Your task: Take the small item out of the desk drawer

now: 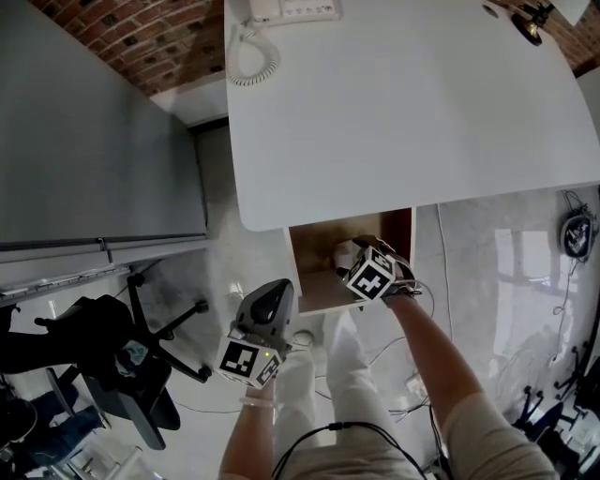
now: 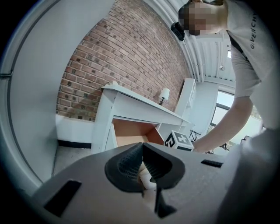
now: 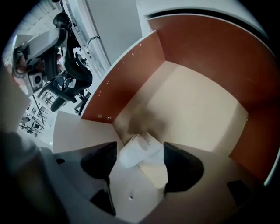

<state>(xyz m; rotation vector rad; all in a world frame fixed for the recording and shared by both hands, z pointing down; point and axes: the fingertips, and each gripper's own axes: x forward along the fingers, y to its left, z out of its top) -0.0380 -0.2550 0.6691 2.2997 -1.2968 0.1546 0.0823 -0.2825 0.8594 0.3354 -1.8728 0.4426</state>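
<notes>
The white desk (image 1: 403, 103) has its drawer (image 1: 314, 253) pulled out, brown inside. My right gripper (image 1: 361, 247) reaches down into it. In the right gripper view a small crumpled white item (image 3: 139, 150) lies on the pale drawer floor (image 3: 192, 105), between the wide-apart jaws of the right gripper (image 3: 140, 159); the pads do not press on it. The same item shows as a pale lump (image 1: 344, 251) in the head view. My left gripper (image 1: 272, 289) hangs left of the drawer, over the floor. Its jaws (image 2: 142, 151) meet at the tips with nothing held.
A telephone (image 1: 281, 11) with a coiled cord sits at the desk's far edge. A black office chair (image 1: 112, 356) stands at the left beside a grey panel (image 1: 84, 141). Cables (image 1: 422, 384) trail over the tiled floor at the right. A brick wall (image 2: 113, 65) rises behind the desk.
</notes>
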